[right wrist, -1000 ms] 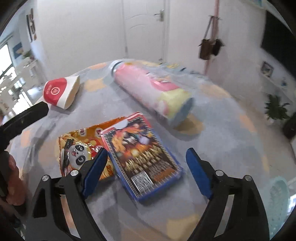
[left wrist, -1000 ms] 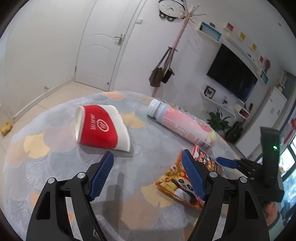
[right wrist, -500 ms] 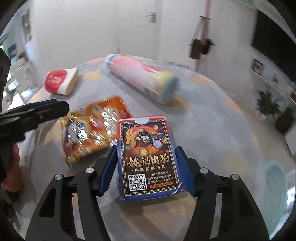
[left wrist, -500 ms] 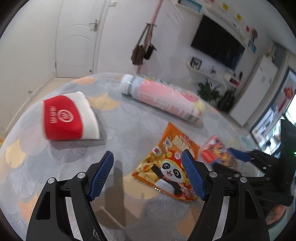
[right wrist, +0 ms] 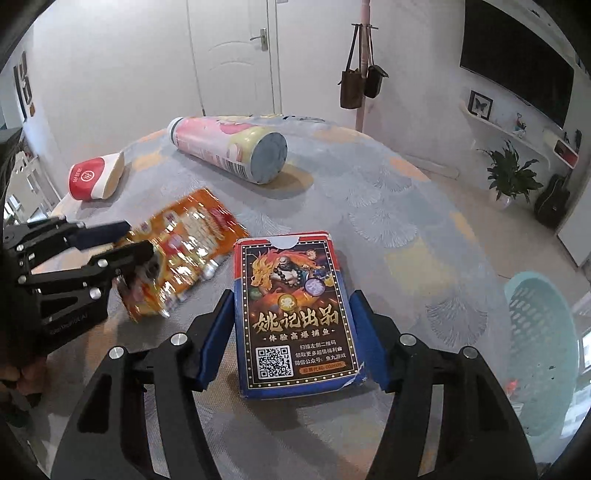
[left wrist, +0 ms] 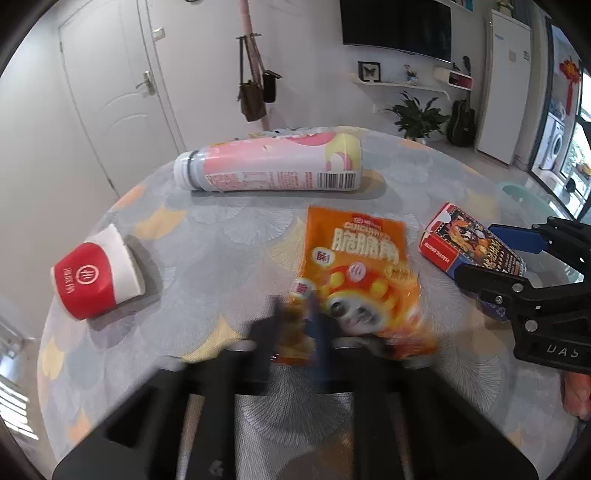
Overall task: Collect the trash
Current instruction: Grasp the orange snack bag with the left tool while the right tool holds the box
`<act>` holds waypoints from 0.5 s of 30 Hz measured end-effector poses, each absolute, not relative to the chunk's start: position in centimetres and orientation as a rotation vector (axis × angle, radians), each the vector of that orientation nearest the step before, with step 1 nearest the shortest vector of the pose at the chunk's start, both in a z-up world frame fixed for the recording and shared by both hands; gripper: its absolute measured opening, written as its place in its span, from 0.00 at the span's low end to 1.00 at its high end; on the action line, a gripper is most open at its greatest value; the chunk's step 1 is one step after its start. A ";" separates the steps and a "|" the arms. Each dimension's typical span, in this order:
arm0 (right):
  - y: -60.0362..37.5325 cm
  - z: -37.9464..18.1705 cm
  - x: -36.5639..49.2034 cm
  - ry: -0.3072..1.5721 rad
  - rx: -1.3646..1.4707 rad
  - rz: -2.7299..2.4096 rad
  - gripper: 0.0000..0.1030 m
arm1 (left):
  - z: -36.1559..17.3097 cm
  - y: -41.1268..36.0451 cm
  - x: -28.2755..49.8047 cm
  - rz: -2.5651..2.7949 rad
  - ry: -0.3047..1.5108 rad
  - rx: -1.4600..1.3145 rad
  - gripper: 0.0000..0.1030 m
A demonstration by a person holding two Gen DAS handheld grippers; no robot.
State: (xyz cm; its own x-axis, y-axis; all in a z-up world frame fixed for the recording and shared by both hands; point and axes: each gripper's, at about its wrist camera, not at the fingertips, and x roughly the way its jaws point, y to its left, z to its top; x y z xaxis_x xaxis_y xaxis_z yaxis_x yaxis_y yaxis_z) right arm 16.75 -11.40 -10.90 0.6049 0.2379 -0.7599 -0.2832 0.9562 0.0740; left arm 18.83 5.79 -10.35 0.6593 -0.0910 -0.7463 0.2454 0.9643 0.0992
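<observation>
Both claws clamped: right claw (right wrist: pixel 293 338) on card box (right wrist: pixel 295 314), left claw (left wrist: pixel 295 325) on snack bag (left wrist: pixel 364 280)

A round worktop (left wrist: pixel 229 221) with a grey fan-patterned cloth is seen. A white door (right wrist: pixel 236 55), bags hung on a pink coat stand (right wrist: pixel 364 70), a wall-mounted TV (left wrist: pixel 397 26) and a potted plant (right wrist: pixel 511 177) are visible behind. A teal basket (right wrist: pixel 535 354) is seen on the floor beside the worktop.
</observation>
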 end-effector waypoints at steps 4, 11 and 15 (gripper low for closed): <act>-11.9 -10.8 16.9 0.863 -0.043 0.303 0.58 | -9.5 6.1 17.7 -0.214 0.788 0.155 0.00; -12.3 -10.1 16.3 0.807 -0.030 0.290 0.57 | -7.1 6.6 16.1 -0.275 0.714 0.029 0.00; -12.7 -9.9 16.2 0.794 -0.010 0.285 0.57 | -6.5 6.6 15.7 -0.322 0.720 -0.017 0.00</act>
State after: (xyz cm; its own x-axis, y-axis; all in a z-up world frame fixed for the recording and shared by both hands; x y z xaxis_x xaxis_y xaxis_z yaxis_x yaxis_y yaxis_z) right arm 16.21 -12.72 -9.86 0.6651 0.2483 -0.7043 -0.2559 0.9618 0.0974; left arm 15.69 6.65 -6.51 0.7045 -0.2959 -0.6451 0.2841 0.9505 -0.1257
